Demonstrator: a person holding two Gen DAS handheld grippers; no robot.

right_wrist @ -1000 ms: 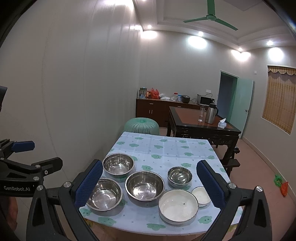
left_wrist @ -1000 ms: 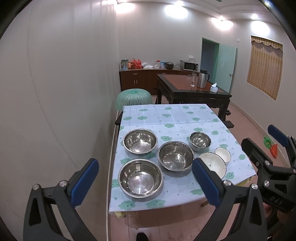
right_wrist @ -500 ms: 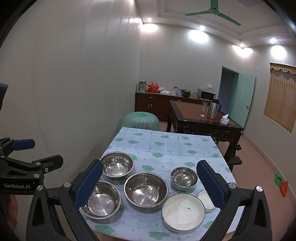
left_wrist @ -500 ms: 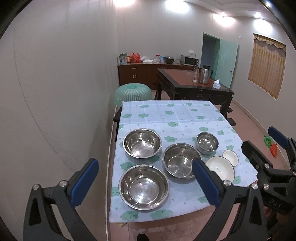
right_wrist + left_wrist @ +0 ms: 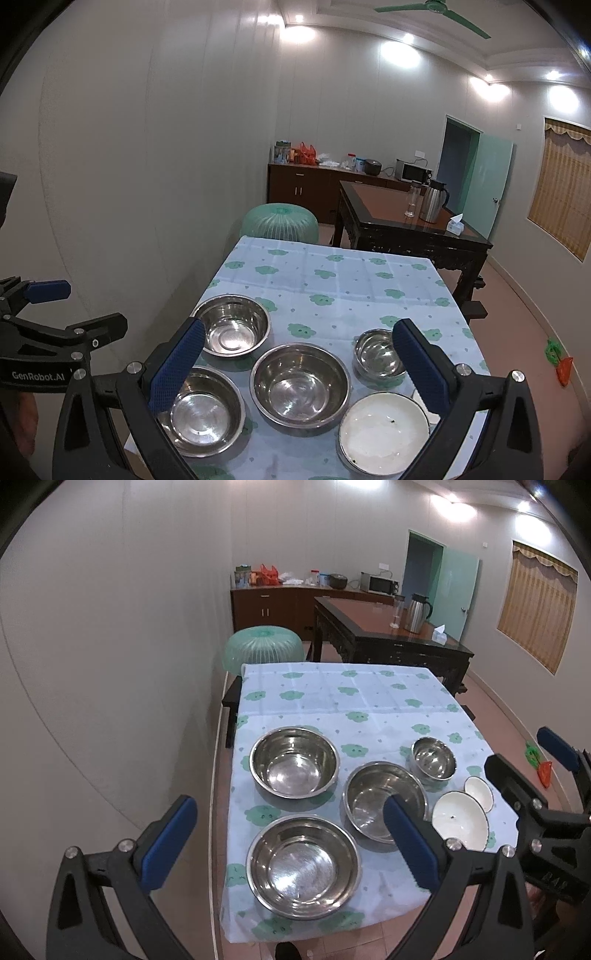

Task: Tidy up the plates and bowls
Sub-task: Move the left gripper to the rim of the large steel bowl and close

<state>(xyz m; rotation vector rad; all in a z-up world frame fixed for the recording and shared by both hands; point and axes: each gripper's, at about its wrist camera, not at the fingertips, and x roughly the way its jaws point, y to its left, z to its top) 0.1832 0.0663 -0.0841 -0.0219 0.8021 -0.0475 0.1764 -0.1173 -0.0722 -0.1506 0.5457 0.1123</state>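
Note:
Several steel bowls sit at the near end of a cloth-covered table (image 5: 332,694): a large near-left bowl (image 5: 303,866), a far-left bowl (image 5: 294,761), a middle bowl (image 5: 373,801) and a small bowl (image 5: 433,757). A white bowl (image 5: 460,819) and a small white dish (image 5: 478,789) lie at the right. My left gripper (image 5: 291,842) is open and empty above the near edge. My right gripper (image 5: 299,365) is open and empty above the middle bowl (image 5: 301,384) and the white bowl (image 5: 384,432).
A wall runs close along the table's left side. A green plastic cover (image 5: 264,648) stands beyond the far end. A dark wooden table (image 5: 388,635) with a kettle stands behind, and a cabinet (image 5: 273,605) at the back wall.
Both grippers have moved closer to the table and tilted down; the bowls appear larger and lower in view. Both stay open. No bowl has moved.

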